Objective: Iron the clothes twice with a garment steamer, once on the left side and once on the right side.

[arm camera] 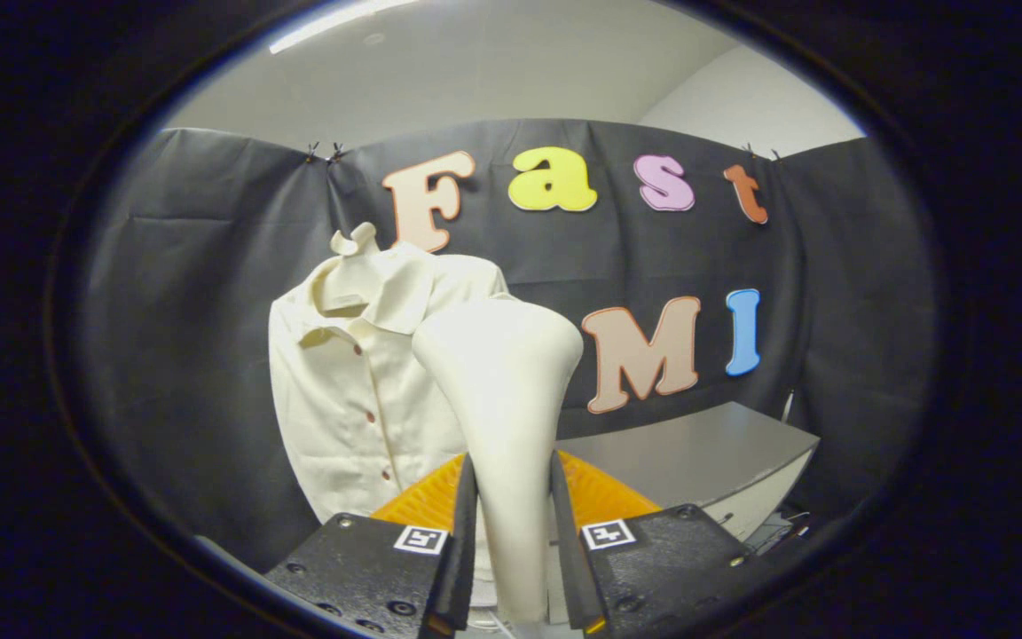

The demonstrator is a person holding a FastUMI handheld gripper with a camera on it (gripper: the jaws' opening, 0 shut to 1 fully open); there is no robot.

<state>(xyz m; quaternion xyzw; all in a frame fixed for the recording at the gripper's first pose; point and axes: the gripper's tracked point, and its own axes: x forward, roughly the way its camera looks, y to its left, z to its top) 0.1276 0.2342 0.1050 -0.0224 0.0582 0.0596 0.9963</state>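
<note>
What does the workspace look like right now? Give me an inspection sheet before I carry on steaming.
Surface: grey table beyond the fingers, off to the side of the shirt; its visible top is bare.
Job's things: cream button-up shirt hanging on a hanger against the black cloth wall; garment steamer upright, its head in front of the shirt's edge.
Clutter: nothing seen.
Grippers: hand-held gripper shut on the garment steamer's handle, a finger on each side.
Cables: dark cables past the table's edge, too small to trace.
Surroundings: white wall and ceiling light above the cloth.

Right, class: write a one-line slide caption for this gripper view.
Gripper shut on the garment steamer, held before a cream shirt.
</note>
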